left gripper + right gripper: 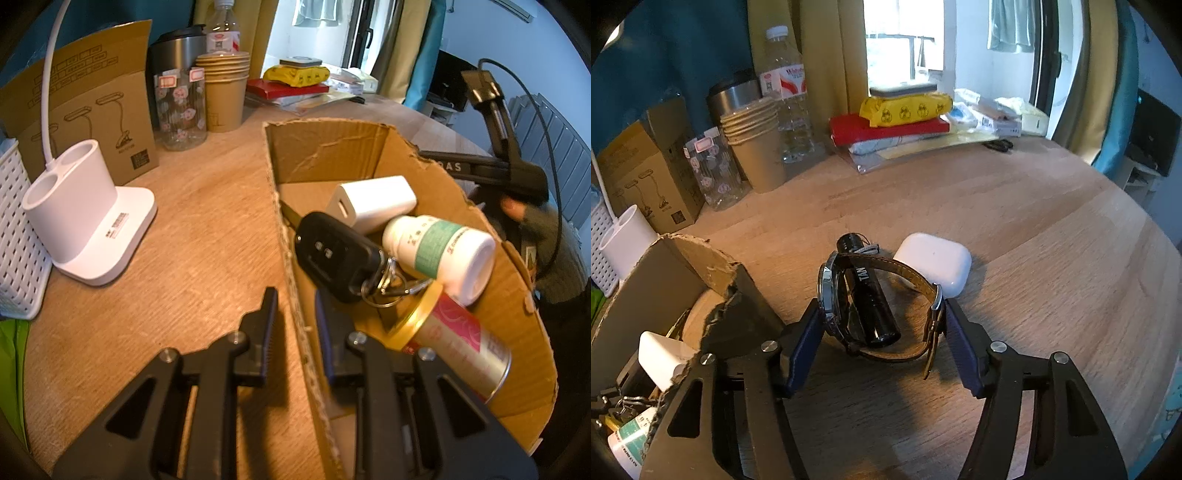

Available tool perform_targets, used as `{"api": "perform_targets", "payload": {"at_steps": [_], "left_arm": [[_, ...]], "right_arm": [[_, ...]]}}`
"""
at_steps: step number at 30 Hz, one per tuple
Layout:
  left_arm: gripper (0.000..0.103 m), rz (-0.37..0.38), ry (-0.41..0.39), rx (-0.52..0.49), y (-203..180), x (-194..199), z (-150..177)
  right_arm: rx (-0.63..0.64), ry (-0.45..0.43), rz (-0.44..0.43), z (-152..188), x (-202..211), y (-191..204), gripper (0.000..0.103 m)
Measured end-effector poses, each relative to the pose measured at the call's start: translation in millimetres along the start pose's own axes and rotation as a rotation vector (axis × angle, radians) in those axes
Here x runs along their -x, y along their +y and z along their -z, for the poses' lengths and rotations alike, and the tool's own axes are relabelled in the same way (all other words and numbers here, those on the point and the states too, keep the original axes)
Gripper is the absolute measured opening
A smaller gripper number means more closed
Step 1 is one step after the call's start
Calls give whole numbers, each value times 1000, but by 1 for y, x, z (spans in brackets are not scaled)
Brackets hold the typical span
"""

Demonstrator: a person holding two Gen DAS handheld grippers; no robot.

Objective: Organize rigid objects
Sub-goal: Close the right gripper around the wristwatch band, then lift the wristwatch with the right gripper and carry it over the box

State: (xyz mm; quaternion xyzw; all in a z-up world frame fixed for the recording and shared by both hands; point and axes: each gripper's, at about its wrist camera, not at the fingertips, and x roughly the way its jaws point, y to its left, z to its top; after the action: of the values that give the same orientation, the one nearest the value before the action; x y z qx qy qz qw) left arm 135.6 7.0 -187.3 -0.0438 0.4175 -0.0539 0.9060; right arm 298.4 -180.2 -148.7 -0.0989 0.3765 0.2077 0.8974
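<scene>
My left gripper is shut on the near wall of a torn cardboard box, one finger outside and one inside. In the box lie a black car key, a white charger, a white pill bottle and a pink and gold tin. On the table to the box's right, my right gripper has its pads against a wristwatch, one on the case and one at the buckle. A black flashlight lies through the strap loop. A white earbud case sits just behind.
A white lamp base and a white basket stand left of the box. Along the back are a lamp carton, a patterned glass, stacked paper cups, a water bottle and a pile of packets.
</scene>
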Motion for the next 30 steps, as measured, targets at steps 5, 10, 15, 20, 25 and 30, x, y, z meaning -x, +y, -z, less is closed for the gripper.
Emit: {"api": "perform_targets", "payload": {"at_steps": [5, 10, 15, 20, 25, 30], "left_arm": [[22, 0, 0, 0, 0, 0, 0], [22, 0, 0, 0, 0, 0, 0], [22, 0, 0, 0, 0, 0, 0], [22, 0, 0, 0, 0, 0, 0], [22, 0, 0, 0, 0, 0, 0], [22, -1, 0, 0, 0, 0, 0]], "right_arm": [[-24, -22, -4, 1, 8, -4, 67], [-42, -41, -4, 4, 19, -8, 67], [-51, -55, -1, 5, 27, -10, 67], [-57, -71, -1, 5, 34, -10, 67], [-55, -93, -1, 3, 45, -9, 67], [-44, -123, -6, 0, 58, -3, 67]]}}
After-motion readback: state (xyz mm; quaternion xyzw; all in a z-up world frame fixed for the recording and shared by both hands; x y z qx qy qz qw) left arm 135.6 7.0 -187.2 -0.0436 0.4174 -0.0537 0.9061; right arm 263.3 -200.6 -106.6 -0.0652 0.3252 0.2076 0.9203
